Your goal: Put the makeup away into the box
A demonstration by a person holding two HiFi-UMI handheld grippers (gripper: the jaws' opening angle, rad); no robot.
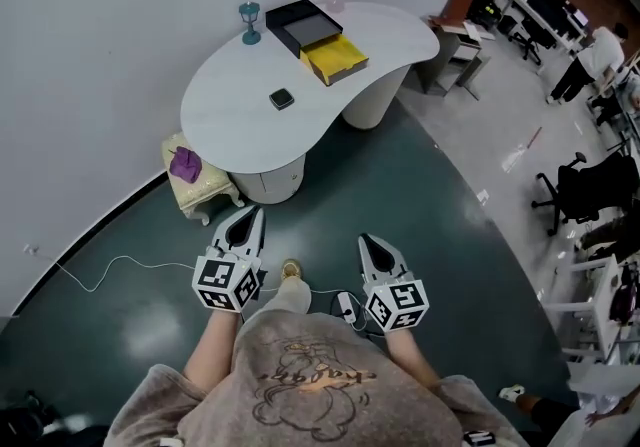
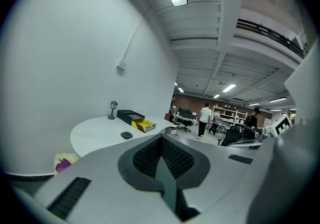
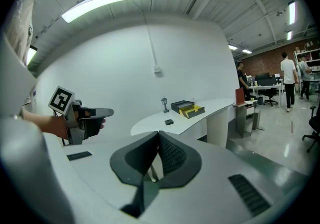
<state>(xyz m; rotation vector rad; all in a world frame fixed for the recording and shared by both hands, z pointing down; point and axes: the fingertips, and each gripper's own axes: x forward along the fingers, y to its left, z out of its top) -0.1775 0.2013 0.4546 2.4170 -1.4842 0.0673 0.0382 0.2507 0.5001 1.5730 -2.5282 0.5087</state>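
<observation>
at the tips of the left gripper (image 2: 162, 139), the 2 ridged dark pads lie closed against each other, holding nothing. the right gripper (image 3: 158, 134) also has its 2 jaws meeting at the point, and it too is empty. in the head view both grippers are held side by side, a little apart, low in front of the person's grey-brown printed sweatshirt (image 1: 300, 385). they sit above a dark green glossy floor (image 1: 420, 205) and point toward the table ahead.

the small dark rounded-square makeup compact (image 1: 281, 99) lies well ahead of both sets of jaws, far from touching either. it rests alone on the near half of a white curved tabletop (image 1: 230, 85). in each gripper view it shows above and beyond the closed tips.

further back on the same tabletop stands a black open box (image 1: 303, 23). a yellow tray (image 1: 336, 59) sits right against its near right side, well apart from the compact. a small teal lantern-shaped ornament (image 1: 249, 22) stands upright just left of the box.

below the table's left edge is a cream padded stool (image 1: 205, 190) with a purple object (image 1: 185, 165) on it. a thin white cable (image 1: 120, 263) trails across the floor near the left gripper.
</observation>
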